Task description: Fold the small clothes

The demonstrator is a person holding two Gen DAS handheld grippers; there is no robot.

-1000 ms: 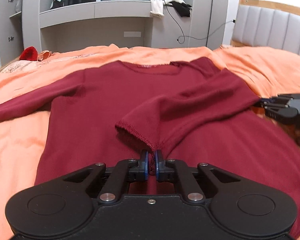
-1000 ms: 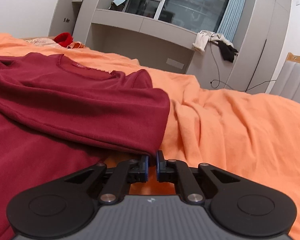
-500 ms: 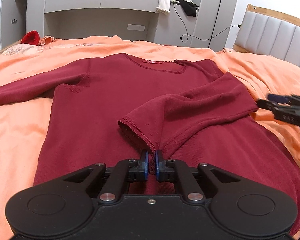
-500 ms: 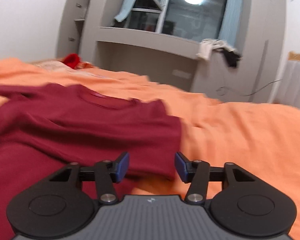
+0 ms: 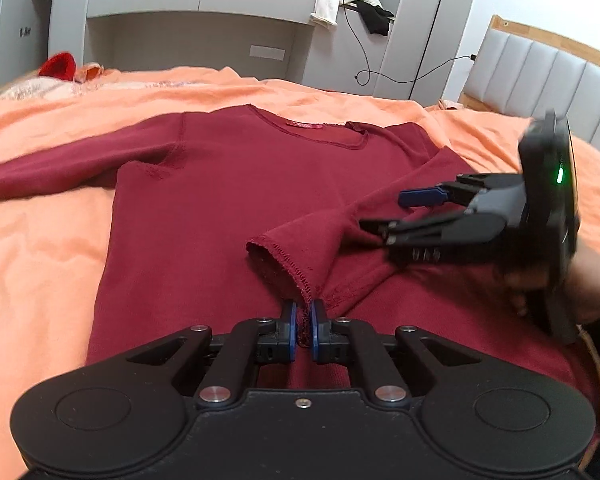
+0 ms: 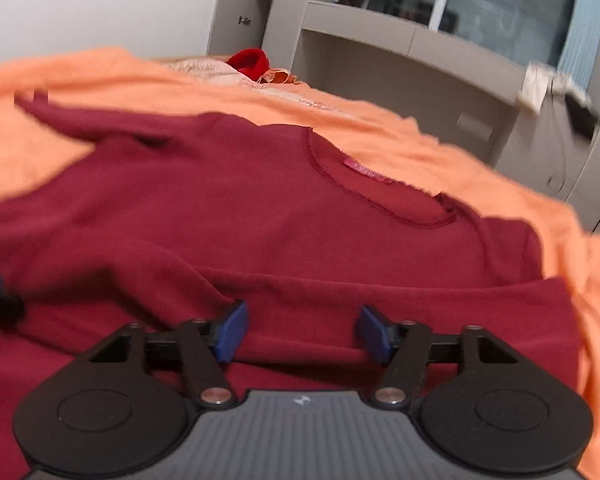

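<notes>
the sweater's (image 5: 228, 208) left sleeve runs off frame; the right gripper (image 5: 392, 212) is motion-blurred.

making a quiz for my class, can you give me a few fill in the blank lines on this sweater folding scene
1. The sweater lying on the bed is dark ____.
2. The left hand-held gripper is shut on the sleeve's ____.
3. The right hand-held gripper has its jaws ____.
4. The blanket under the sweater is ____.

Missing words: red; cuff; open; orange
</notes>
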